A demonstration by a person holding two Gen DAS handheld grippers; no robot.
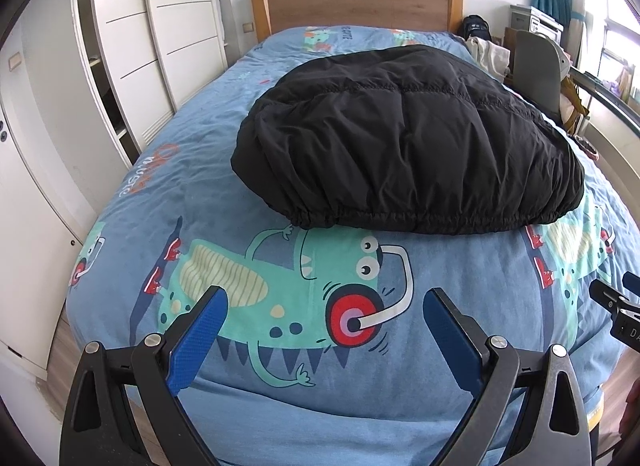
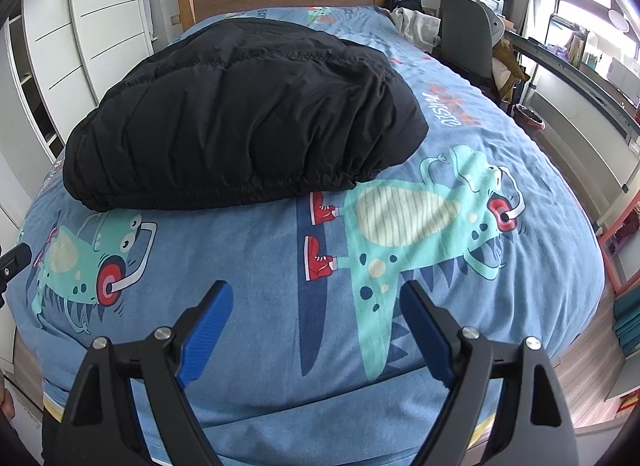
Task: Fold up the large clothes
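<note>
Lying folded on bed [image 1: 120, 225], black jacket [image 1: 408, 137], well beyond both spread, empty grippers

A folded jacket [image 1: 408, 137] lies mid-bed on the cover [image 1: 224, 145], headboard [image 1: 356, 5] behind, wardrobe [image 1: 132, 45] left

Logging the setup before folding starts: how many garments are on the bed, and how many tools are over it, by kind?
Black padded jacket: 1
Open tools: 2, the left tool and the right tool
Total: 3
</note>
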